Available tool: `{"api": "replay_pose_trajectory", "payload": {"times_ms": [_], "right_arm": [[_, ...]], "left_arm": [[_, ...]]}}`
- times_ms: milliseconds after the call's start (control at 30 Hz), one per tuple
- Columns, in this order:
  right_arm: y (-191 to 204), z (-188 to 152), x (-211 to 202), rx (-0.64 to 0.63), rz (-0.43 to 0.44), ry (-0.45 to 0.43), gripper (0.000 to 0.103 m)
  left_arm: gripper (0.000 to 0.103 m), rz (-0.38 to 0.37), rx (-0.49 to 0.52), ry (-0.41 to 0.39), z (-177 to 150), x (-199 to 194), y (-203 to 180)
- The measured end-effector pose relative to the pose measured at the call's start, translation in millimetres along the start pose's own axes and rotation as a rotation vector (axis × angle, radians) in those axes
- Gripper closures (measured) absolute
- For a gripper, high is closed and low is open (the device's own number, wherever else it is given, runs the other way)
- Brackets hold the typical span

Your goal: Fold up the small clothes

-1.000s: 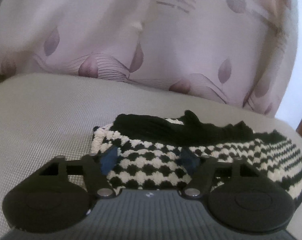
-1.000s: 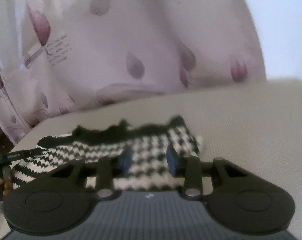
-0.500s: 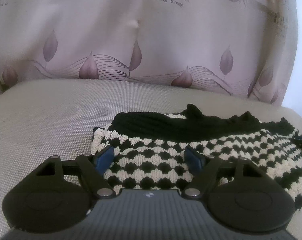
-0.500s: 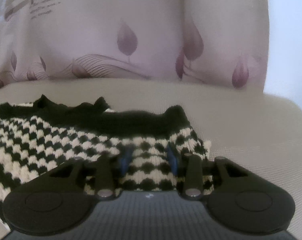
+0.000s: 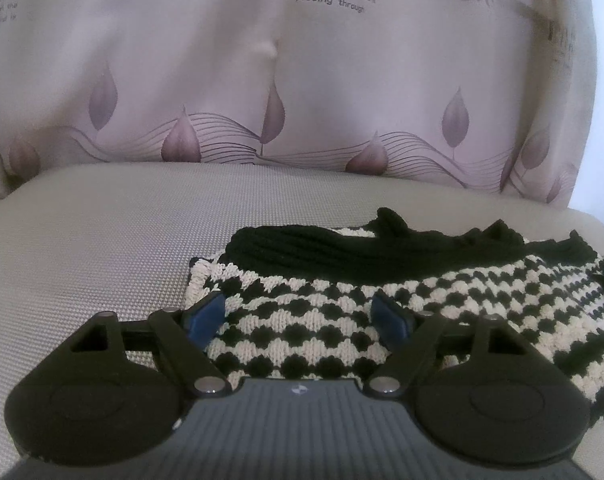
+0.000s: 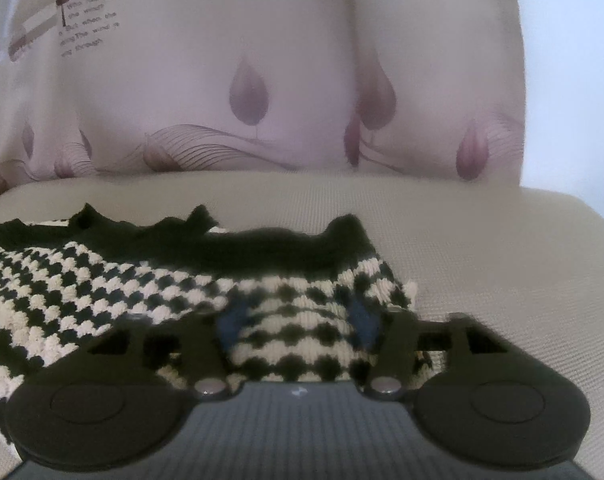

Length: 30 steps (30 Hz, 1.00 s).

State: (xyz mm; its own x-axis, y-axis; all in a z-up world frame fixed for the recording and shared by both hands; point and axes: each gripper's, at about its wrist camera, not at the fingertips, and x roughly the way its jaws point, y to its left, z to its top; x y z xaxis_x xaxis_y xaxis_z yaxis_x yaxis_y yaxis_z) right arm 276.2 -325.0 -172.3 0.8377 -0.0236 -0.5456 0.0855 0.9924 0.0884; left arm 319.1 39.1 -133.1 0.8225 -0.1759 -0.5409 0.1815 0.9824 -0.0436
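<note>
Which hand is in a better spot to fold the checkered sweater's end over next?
Probably either: each covers its own end. The left gripper is opening over the sweater's left end; the right gripper is opening over its right end. Neither pinches it.

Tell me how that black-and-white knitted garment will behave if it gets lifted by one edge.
The knitted garment would probably sag and unfold: it lies in soft, rumpled layers on the cushion. Its chunky, bumpy stitches suggest good grip, not slipperiness. Thick yarn hints it is fairly weighty for its size, though that is uncertain.
</note>
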Motion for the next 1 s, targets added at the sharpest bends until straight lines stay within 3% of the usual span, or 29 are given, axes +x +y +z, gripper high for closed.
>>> {"api": "replay_pose_trajectory", "payload": {"times_ms": [167, 200, 267, 333, 600, 700, 800, 867, 933, 1000], "right_arm": [[1.3, -0.7, -0.4, -0.011, 0.008, 0.003, 0.02], [2.3, -0.8, -0.5, -0.015, -0.003, 0.004, 0.013], [2.3, -1.2, -1.4, -0.014, 0.001, 0.004, 0.006], [1.8, -1.8, -2.5, -0.014, 0.016, 0.004, 0.0], [-8.5, -6.0, -6.3, 0.04, 0.086, 0.04, 0.0], [-6.0, -9.0, -9.5, 0.026, 0.1, 0.043, 0.0], [-5.9, -12.7, -15.0, 0.029, 0.122, 0.037, 0.0], [-7.0, -15.9, -20.4, 0.039, 0.141, 0.035, 0.0], [-9.0, -19.3, -27.7, 0.049, 0.164, 0.022, 0.0], [-10.6, -22.1, -33.9, 0.058, 0.192, 0.013, 0.0]], "left_arm": [[0.016, 0.007, 0.008, -0.003, 0.0, -0.2, -1.9], [0.014, 0.009, 0.011, -0.005, 0.0, -0.6, -2.2], [0.0, 0.03, 0.02, -0.011, -0.1, -1.9, -3.1], [0.0, 0.065, 0.015, -0.009, -0.1, -2.8, -2.8], [0.001, -0.129, -0.157, 0.003, 10.0, -20.0, 41.5], [0.002, -0.15, -0.135, -0.002, 24.7, -28.4, 57.1], [0.014, -0.179, -0.093, 0.086, 33.9, -15.5, 68.4], [0.033, -0.244, -0.112, 0.165, 32.4, 1.3, 78.5], [0.044, -0.297, -0.145, 0.241, 25.5, 18.6, 84.5], [0.043, -0.337, -0.171, 0.244, 21.1, 24.6, 89.2]]}}
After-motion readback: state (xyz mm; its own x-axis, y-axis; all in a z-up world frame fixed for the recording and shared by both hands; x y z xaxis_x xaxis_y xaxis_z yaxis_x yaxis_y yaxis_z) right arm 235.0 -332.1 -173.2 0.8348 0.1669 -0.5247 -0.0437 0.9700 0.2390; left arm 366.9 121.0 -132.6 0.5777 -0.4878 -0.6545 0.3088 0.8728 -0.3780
